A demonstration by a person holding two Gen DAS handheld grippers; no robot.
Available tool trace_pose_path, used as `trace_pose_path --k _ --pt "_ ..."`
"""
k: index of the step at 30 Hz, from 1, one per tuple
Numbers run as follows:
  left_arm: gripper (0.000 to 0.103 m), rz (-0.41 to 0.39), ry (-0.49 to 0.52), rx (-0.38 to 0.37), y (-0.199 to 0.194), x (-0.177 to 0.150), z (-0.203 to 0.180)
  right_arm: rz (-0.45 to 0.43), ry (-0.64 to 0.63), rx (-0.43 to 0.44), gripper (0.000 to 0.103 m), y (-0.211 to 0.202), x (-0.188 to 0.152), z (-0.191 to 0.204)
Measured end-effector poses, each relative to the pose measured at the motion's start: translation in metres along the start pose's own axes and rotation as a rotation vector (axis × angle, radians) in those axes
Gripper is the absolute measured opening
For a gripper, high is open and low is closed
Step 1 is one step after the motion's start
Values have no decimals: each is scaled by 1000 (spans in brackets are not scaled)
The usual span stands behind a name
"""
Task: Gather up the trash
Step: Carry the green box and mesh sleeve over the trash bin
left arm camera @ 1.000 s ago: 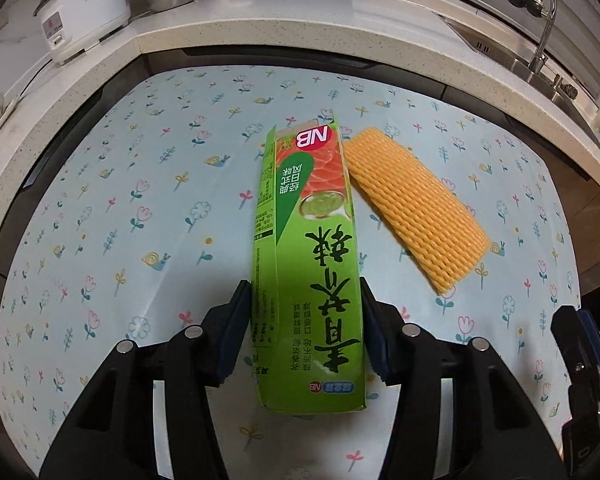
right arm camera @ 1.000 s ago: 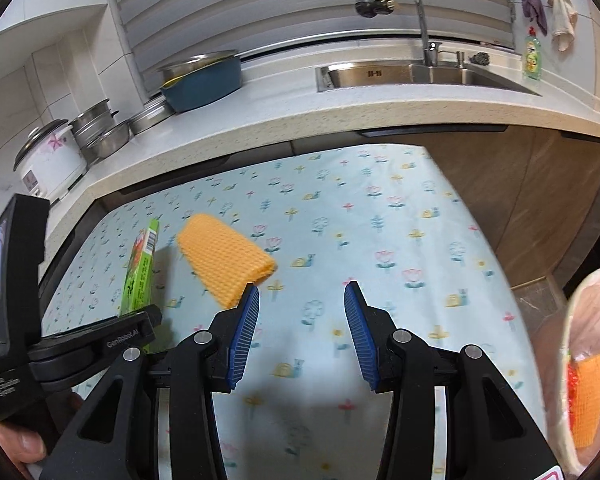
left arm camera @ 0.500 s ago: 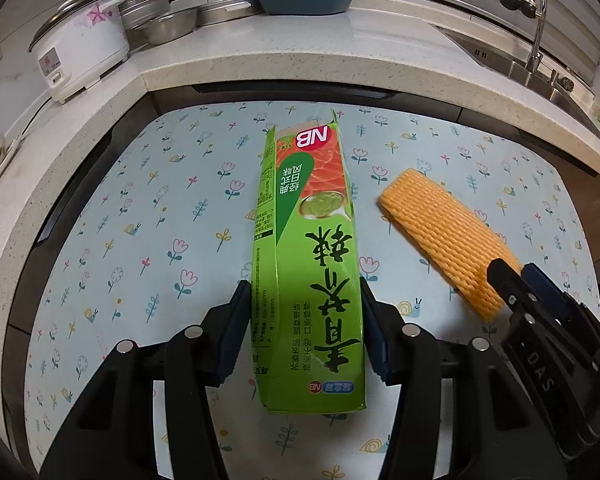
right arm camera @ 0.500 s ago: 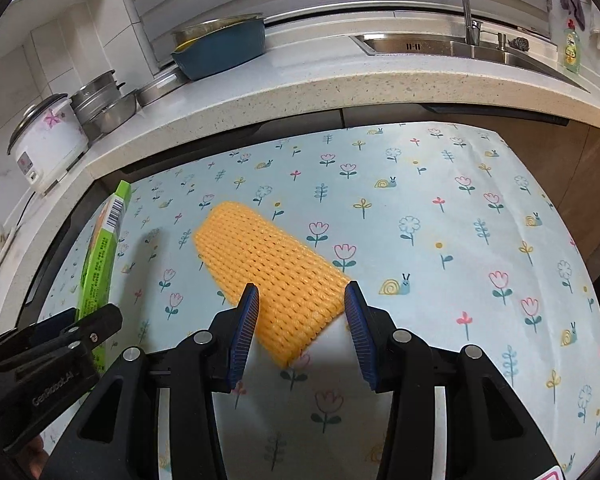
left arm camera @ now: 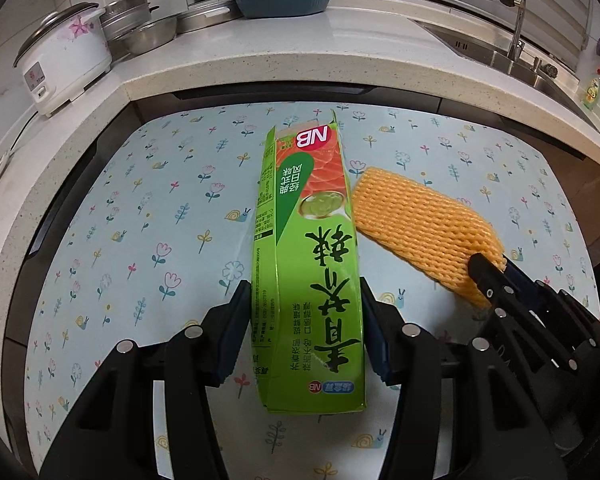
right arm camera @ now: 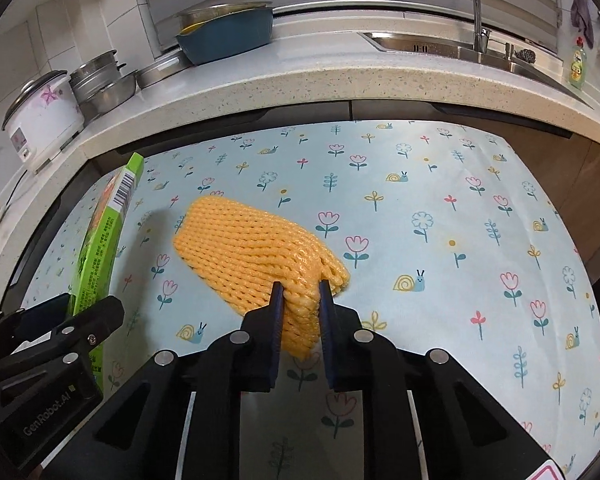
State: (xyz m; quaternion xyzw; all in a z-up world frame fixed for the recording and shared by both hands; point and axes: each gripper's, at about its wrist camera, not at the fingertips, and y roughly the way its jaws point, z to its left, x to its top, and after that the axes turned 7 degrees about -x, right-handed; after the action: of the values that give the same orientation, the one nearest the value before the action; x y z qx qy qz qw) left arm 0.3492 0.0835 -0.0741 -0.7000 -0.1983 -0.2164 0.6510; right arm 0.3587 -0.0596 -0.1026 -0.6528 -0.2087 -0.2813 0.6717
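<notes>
**Both grippers on trash**

The orange foam net sleeve (right arm camera: 256, 256) lies on the flower-print desk (right arm camera: 440, 208), its near end pinched as the right gripper (right arm camera: 300, 300) closes. The left gripper (left arm camera: 304, 312), half open, clamps the long green cardboard box (left arm camera: 312, 264) just beside it.

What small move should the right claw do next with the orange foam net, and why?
Probably finish closing, then lift. The right claw is closing with the near end of the orange foam net between its pads, and the net already bunches there while the rest lies on the tablecloth. The left claw grips the green box.
</notes>
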Motion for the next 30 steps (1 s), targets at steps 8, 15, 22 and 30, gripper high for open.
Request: trace_pose_path --k 8,15,22,30 --pt "49 -37 55 -37 -41 -8 -41 -62 66 -14 15 -52 0 -40" --pt "49 -70 128 -93 -81 -22 -103 -127 140 -65 15 -111 -7 -103" --pt "49 -70 230 -171 -112 -48 -178 -174 223 -138 15 -168 -26 -178" --pt "49 -68 351 -250 -142 -83 -261 -204 321 -235 16 -218 -64 -263"
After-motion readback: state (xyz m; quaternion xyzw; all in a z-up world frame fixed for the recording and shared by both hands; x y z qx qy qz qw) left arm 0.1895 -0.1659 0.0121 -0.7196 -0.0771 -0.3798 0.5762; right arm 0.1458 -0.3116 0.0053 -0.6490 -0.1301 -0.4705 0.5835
